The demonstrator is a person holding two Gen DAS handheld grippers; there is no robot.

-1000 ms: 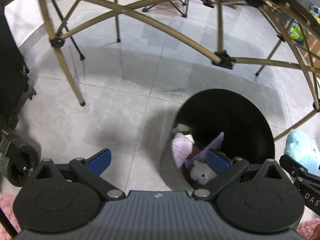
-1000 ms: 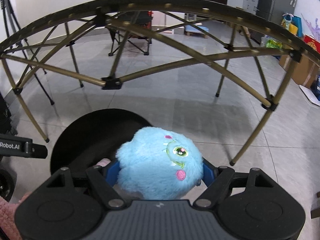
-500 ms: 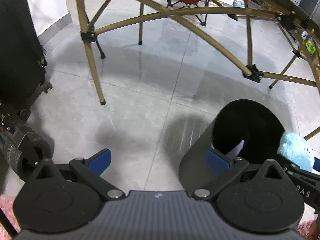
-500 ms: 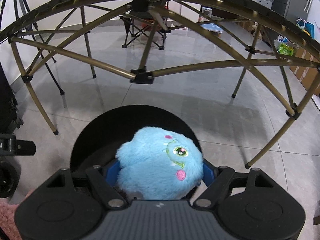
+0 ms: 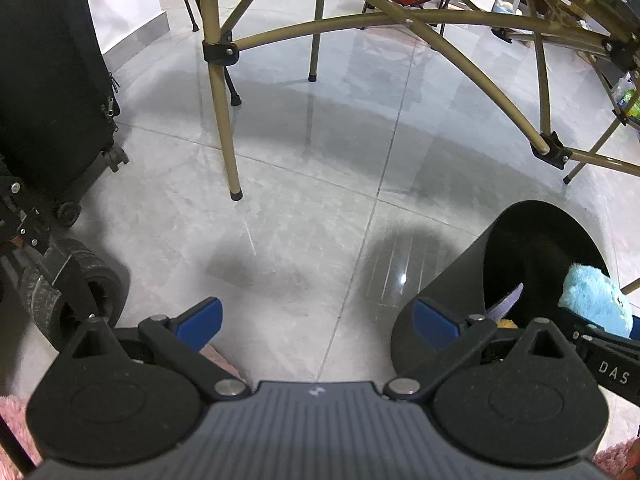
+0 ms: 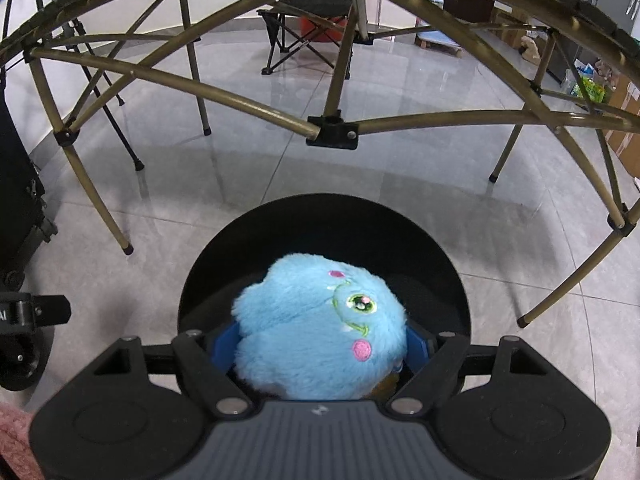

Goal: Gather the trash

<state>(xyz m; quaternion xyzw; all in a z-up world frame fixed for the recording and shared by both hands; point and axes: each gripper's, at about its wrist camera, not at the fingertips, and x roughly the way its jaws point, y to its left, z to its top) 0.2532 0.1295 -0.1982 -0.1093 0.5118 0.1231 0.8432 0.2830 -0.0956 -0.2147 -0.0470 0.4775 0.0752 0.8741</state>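
Now the blue toy hangs over the bin

Closest in the right wrist view, the right gripper [image 6: 320, 344] pinches a fluffy blue plush toy [image 6: 320, 328] between its fingers [image 6: 224, 344], the blue pads pressed into the fur on both sides. A second ago the black bin [image 6: 324, 216] sat off to the left of the toy; now its round mouth lies straight beneath and behind it, so the carry looks nearly done and letting go is probably the next step.

In the left wrist view the left gripper [image 5: 316, 316] has its fingers [image 5: 200, 314] spread wide with nothing between them, only bare floor. Over the same second the bin [image 5: 440, 280] has slid from the middle of that view toward the right edge, which suggests this hand is pulling clear to leave room. The toy [image 5: 592, 300] shows there at the bin's far rim, and a purple scrap [image 5: 506, 302] with something yellow pokes up inside, so the bin already holds some items.

Further out, the grey tiled floor [image 5: 320, 184] is crossed by the gold legs and braces of a folding bench frame [image 6: 332, 132] that arches over both hands; lifting carelessly could knock it. A black suitcase [image 5: 48, 80] on wheels stands at the left, and a folding camp chair [image 6: 308, 36] sits well beyond the frame.
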